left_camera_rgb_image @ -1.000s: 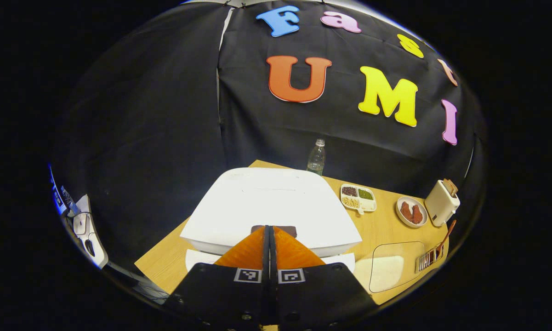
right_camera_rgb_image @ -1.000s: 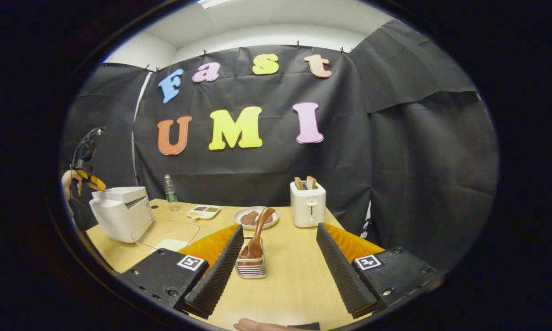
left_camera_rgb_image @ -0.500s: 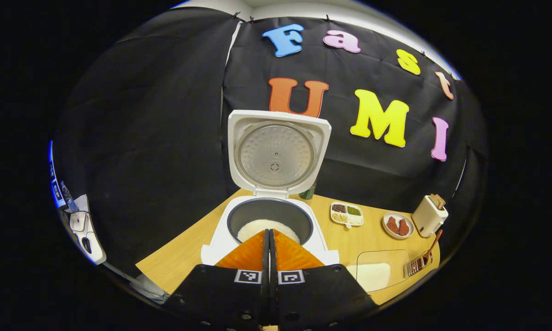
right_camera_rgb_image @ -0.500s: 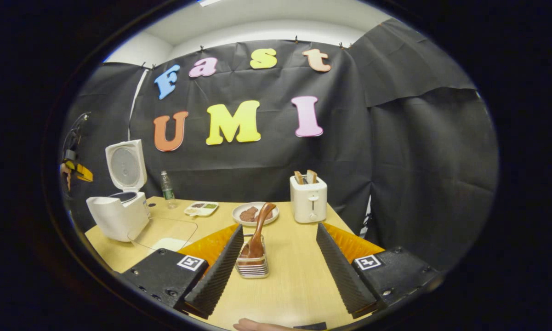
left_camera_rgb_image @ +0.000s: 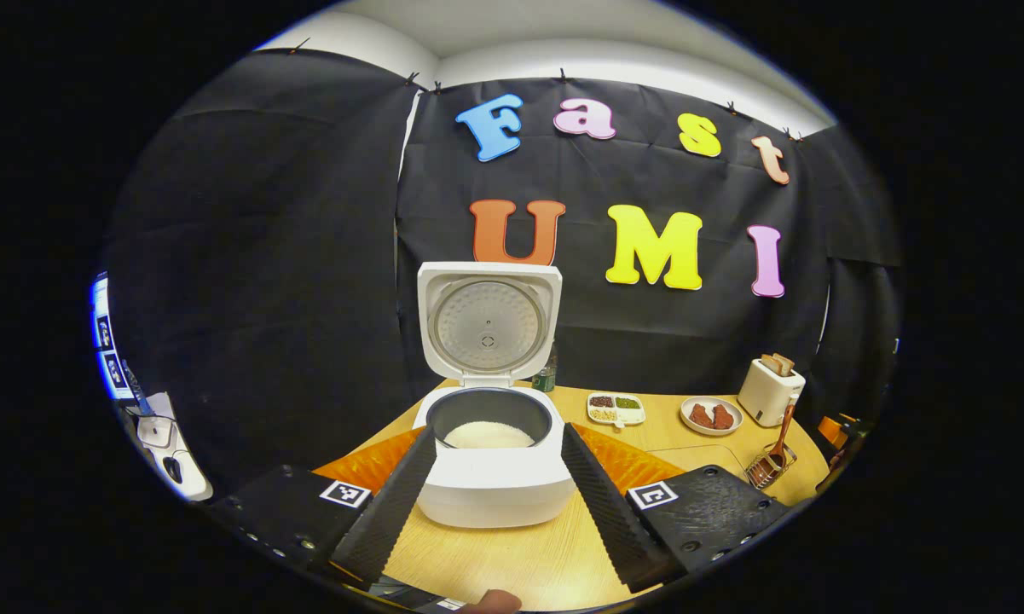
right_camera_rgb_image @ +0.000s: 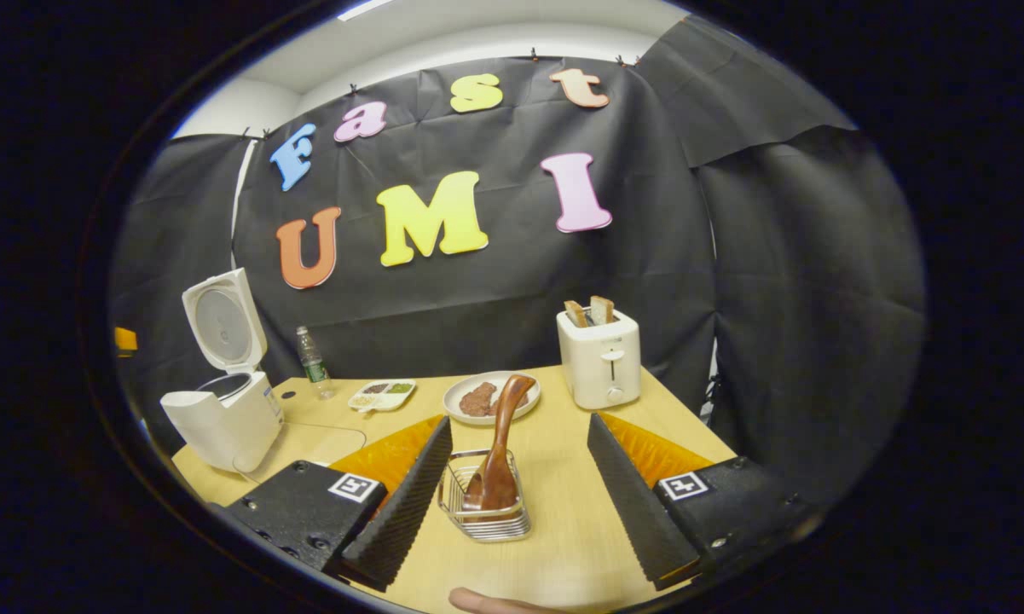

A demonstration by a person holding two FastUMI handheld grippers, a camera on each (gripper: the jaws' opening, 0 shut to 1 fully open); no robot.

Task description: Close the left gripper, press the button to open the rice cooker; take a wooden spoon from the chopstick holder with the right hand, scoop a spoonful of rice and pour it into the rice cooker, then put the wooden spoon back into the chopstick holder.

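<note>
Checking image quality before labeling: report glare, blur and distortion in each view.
Left gripper view: sharp; fisheye bows the table edge; the open rice cooker shows clean white without blown-out glare. Right gripper view: sharp on the wooden spoon and chopstick holder; a ceiling light glares at the top; the toaster leans from distortion.

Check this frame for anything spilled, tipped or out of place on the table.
Nothing stands out. The rice cooker stands upright with its lid up and rice inside, the wooden spoon leans in the chopstick holder, and the toaster stands upright.
</note>
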